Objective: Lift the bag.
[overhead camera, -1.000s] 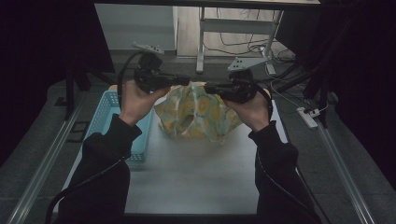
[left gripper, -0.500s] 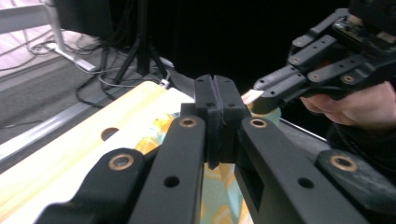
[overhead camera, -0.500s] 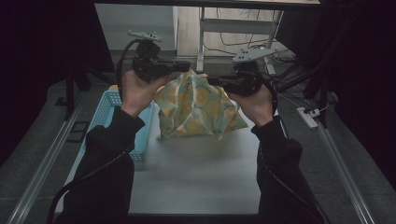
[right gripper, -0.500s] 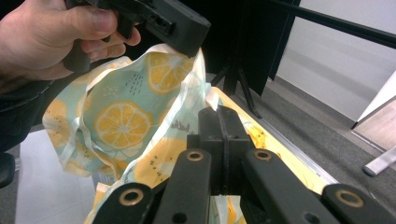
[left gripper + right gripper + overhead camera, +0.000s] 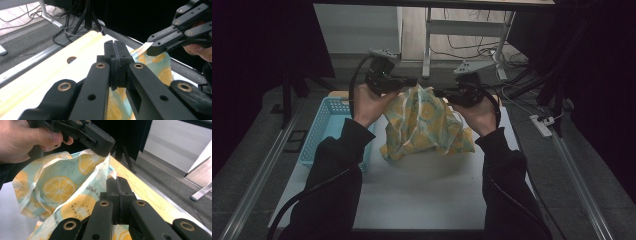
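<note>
A cloth [image 5: 424,125] printed with yellow citrus slices on pale green hangs by its top edge between my two grippers, above the white table [image 5: 422,200]. My left gripper [image 5: 412,82] is shut on the upper left corner, and its jaws [image 5: 115,47] meet with fabric [image 5: 160,71] trailing below them. Just to the right, my right gripper [image 5: 438,92] is shut on the upper right corner. Its closed jaws [image 5: 117,182] pinch the hem, and the cloth [image 5: 60,187] drapes away to the left. The cloth's lower edge rests bunched on the table.
A light blue plastic basket [image 5: 324,130] stands at the table's left side, beside the left forearm. A wooden strip [image 5: 150,202] runs along the table's far edge. Beyond it are a metal desk frame [image 5: 427,45], cables and a power strip [image 5: 542,125] on the floor.
Both hands rose with the cloth and then came down a little. The cloth has gone from a low bunched heap to a longer hanging drape.
</note>
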The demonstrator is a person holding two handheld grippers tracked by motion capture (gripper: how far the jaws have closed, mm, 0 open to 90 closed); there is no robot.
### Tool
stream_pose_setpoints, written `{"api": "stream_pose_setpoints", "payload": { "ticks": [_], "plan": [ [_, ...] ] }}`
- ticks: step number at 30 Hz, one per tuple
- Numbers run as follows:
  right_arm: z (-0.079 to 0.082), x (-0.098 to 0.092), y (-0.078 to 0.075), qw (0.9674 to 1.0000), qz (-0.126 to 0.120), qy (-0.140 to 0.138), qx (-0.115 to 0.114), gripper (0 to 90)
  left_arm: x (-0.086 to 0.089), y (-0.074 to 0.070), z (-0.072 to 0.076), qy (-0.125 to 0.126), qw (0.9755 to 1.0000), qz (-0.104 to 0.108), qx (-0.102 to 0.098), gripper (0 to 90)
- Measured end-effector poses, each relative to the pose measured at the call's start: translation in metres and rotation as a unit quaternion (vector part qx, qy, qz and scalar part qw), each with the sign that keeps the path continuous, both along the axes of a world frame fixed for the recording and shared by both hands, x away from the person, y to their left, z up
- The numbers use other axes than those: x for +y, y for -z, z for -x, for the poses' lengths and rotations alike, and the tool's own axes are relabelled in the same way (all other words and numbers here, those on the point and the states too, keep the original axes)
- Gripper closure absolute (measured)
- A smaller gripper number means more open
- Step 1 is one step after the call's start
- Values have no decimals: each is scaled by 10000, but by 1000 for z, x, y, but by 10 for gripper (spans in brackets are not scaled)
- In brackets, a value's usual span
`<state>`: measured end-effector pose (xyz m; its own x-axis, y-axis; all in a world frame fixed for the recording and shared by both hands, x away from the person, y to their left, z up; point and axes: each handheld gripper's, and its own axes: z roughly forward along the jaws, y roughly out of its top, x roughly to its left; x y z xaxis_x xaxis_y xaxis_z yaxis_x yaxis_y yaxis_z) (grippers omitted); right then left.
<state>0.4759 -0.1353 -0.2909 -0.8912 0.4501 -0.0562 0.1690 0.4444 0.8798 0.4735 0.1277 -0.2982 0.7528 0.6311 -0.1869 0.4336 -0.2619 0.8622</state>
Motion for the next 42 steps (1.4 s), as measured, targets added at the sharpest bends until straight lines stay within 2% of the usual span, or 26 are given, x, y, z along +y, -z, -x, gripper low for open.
{"api": "stream_pose_setpoints", "payload": {
  "ticks": [4, 13, 17, 24, 27, 33, 37, 42],
  "plan": [
    [-6, 0, 11, 10000, -15, 48, 63, 898, -3, 14, -5, 19, 10000, -29, 73, 895],
    [-18, -2, 32, 9995, 72, 241, 204, 887, -11, 35, -15, -30, 9995, -260, 155, 889],
    [-21, -4, 38, 9991, 108, 291, 290, 872, -12, 41, -18, -24, 9995, -239, 205, 877],
    [-20, -8, 37, 9987, -33, 306, 398, 748, -9, 41, -16, 28, 9996, -97, 252, 677],
    [-18, -9, 38, 9986, -76, 301, 429, 684, -6, 40, -14, 64, 9993, -10, 362, 582],
    [-13, -10, 38, 9986, -152, 328, 399, 578, 2, 39, -4, 134, 9995, 13, 269, 426],
    [-9, -14, 36, 9982, -277, 352, 409, 519, 8, 41, 2, 179, 9995, -64, 264, 330],
    [-5, -20, 34, 9978, -334, 415, 393, 469, 15, 46, 12, 82, 9993, -286, 246, 203]
  ]
}}
